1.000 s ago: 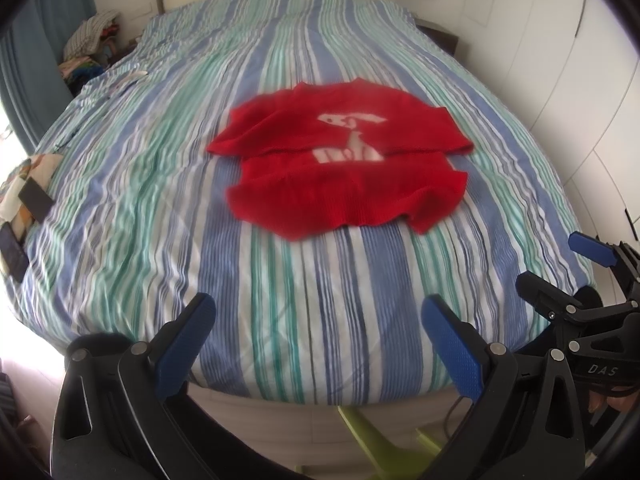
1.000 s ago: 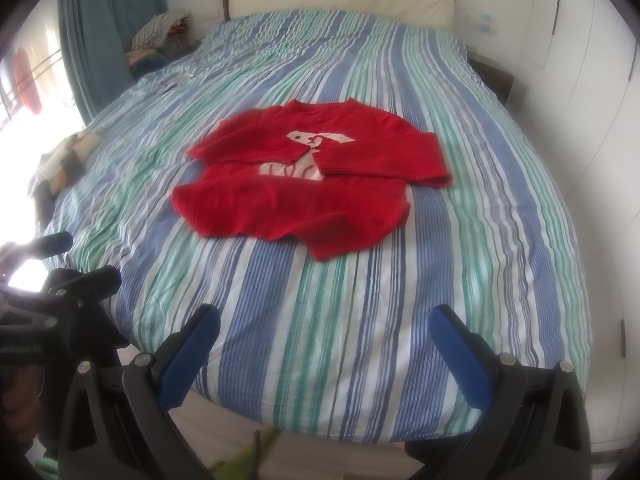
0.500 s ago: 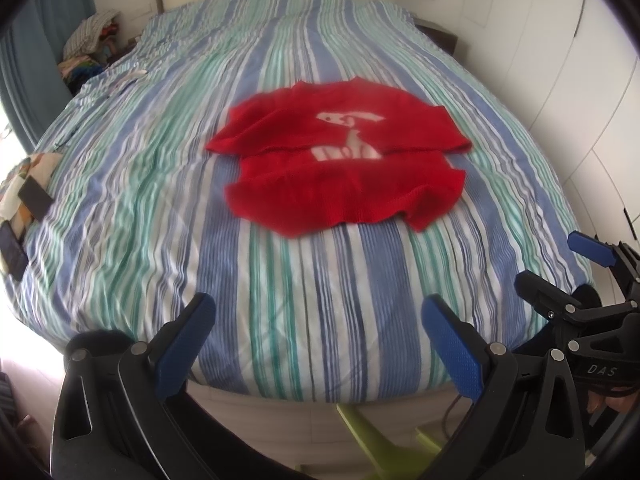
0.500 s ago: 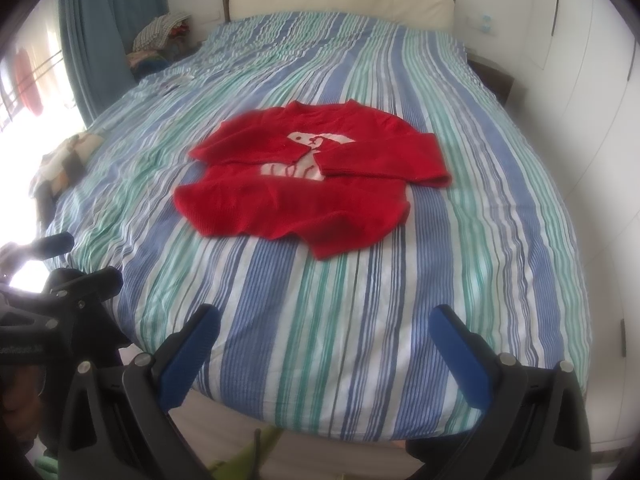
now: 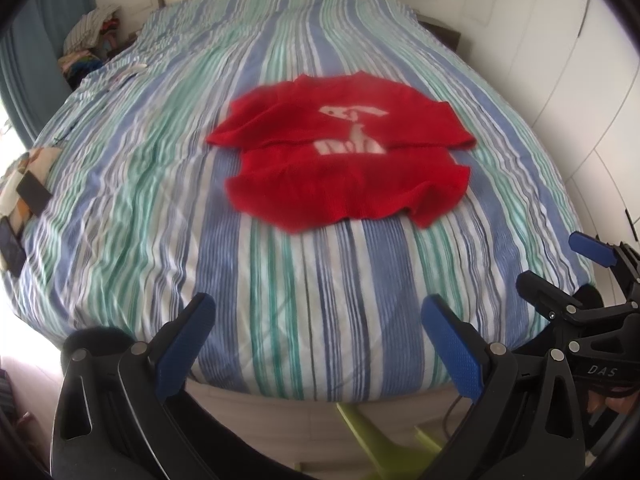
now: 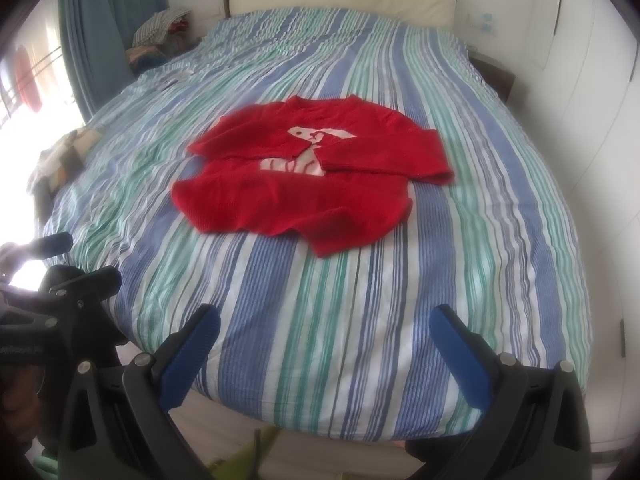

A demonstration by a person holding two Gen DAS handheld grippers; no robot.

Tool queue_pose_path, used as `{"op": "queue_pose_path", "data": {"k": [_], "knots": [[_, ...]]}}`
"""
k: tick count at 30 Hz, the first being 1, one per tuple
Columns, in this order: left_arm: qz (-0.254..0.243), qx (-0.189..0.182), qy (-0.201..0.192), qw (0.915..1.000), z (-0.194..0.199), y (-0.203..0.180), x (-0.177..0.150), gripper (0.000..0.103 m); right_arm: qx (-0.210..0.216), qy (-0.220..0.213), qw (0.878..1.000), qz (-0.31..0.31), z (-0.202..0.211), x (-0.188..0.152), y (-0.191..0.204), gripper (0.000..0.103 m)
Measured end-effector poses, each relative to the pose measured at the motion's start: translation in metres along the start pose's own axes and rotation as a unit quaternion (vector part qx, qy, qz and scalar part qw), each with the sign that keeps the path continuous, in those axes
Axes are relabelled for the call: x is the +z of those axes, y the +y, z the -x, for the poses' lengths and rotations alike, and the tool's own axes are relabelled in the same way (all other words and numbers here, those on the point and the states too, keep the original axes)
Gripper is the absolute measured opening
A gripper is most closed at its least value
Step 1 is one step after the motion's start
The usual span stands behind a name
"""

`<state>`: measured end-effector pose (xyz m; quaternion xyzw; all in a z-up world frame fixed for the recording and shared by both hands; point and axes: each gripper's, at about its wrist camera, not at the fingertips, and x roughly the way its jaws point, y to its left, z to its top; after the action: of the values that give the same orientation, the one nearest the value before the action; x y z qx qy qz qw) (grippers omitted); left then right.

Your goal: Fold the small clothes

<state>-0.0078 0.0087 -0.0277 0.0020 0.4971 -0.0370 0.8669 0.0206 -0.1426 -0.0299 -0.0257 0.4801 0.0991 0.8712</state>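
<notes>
Nearest us: left gripper and right gripper, both spread wide, holding nothing, at bed's near edge. Farther: striped bed. Mid-bed: red sweater (sleeves folded across chest), well apart from grippers.

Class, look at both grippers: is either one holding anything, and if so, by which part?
Nothing is held. The left gripper and right gripper are both open, short of the red sweater.

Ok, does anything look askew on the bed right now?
Only the red sweater: sleeves folded across its chest, but the hem's right corner is rumpled and juts toward the foot of the striped bed.
</notes>
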Motion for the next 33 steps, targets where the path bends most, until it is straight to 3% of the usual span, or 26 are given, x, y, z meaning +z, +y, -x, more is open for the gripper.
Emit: {"op": "queue_pose_path", "data": {"k": [7, 12, 19, 21, 22, 25, 26, 28, 30, 32, 33], "knots": [[0.007, -0.003, 0.004, 1.0, -0.006, 0.008, 0.0, 0.103, -0.003, 0.004, 1.0, 0.0, -0.004, 0.0, 0.0, 0.103], [0.053, -0.012, 0.013, 0.9984, -0.025, 0.042, 0.0, 0.103, -0.006, -0.005, 1.0, -0.008, -0.005, -0.001, -0.007, 0.103], [0.138, -0.08, 0.047, 0.9861, -0.095, 0.088, 0.004, 0.102, -0.023, -0.008, 0.999, -0.041, -0.041, -0.015, -0.044, 0.103], [0.159, -0.131, 0.037, 0.9779, -0.118, 0.094, 0.014, 0.102, 0.01, -0.019, 0.999, -0.048, -0.062, -0.018, -0.054, 0.103], [0.167, -0.147, 0.029, 0.9744, -0.13, 0.097, 0.02, 0.101, 0.046, -0.02, 0.997, -0.062, -0.076, -0.018, -0.06, 0.103], [0.165, -0.136, 0.009, 0.9769, -0.164, 0.098, 0.038, 0.101, 0.164, -0.032, 0.977, -0.136, -0.12, -0.016, -0.084, 0.103], [0.158, -0.124, 0.007, 0.9796, -0.174, 0.097, 0.043, 0.1, 0.184, -0.035, 0.969, -0.159, -0.136, -0.014, -0.092, 0.102], [0.151, -0.112, 0.009, 0.9821, -0.191, 0.096, 0.051, 0.094, 0.189, -0.036, 0.963, -0.187, -0.165, -0.006, -0.105, 0.098], [0.151, -0.126, 0.004, 0.9804, -0.197, 0.094, 0.057, 0.077, 0.205, -0.034, 0.958, -0.2, -0.189, 0.005, -0.113, 0.09], [0.147, -0.144, -0.006, 0.9786, -0.192, 0.089, 0.064, 0.067, 0.244, -0.033, 0.949, -0.198, -0.201, 0.016, -0.11, 0.09], [0.142, -0.162, -0.013, 0.9764, -0.189, 0.09, 0.069, 0.058, 0.277, -0.029, 0.941, -0.194, -0.206, 0.021, -0.106, 0.082]]}}
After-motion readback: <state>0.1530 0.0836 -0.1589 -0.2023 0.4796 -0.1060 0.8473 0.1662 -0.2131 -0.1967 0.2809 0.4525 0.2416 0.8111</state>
